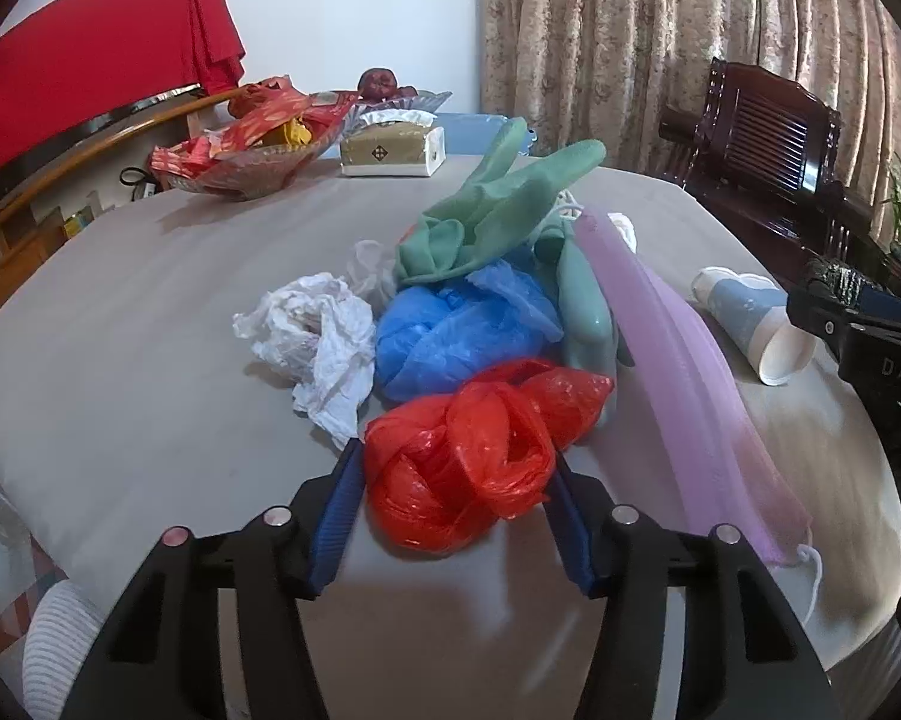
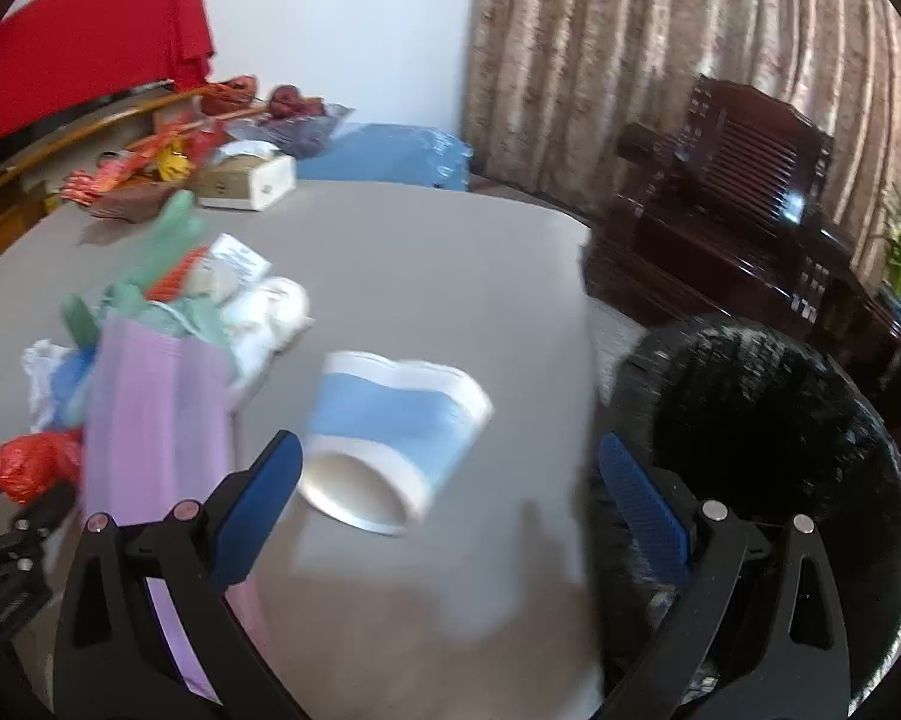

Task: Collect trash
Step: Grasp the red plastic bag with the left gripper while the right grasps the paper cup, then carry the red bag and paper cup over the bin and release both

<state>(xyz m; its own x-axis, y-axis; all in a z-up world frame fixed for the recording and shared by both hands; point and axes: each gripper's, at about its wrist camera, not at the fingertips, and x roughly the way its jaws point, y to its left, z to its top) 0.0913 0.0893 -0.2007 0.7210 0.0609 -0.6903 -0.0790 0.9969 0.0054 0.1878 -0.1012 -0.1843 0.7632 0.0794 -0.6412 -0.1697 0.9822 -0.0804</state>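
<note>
Left wrist view: the left gripper [image 1: 453, 471] has its 2 blue pads pressed on either side of a knotted red plastic bag [image 1: 480, 456] at the near edge of the grey table [image 1: 150, 312]. Behind it lie a blue plastic bag [image 1: 450, 330], crumpled white paper [image 1: 315, 342], a green glove [image 1: 498, 210] and a lilac face mask [image 1: 678, 360].

Right wrist view: the right gripper [image 2: 450, 480] stands wide apart, empty, with a tipped blue-and-white paper cup [image 2: 390, 438] lying on the table just ahead of its fingers; a black wastebasket [image 2: 762, 450] sits beside the table.
</note>
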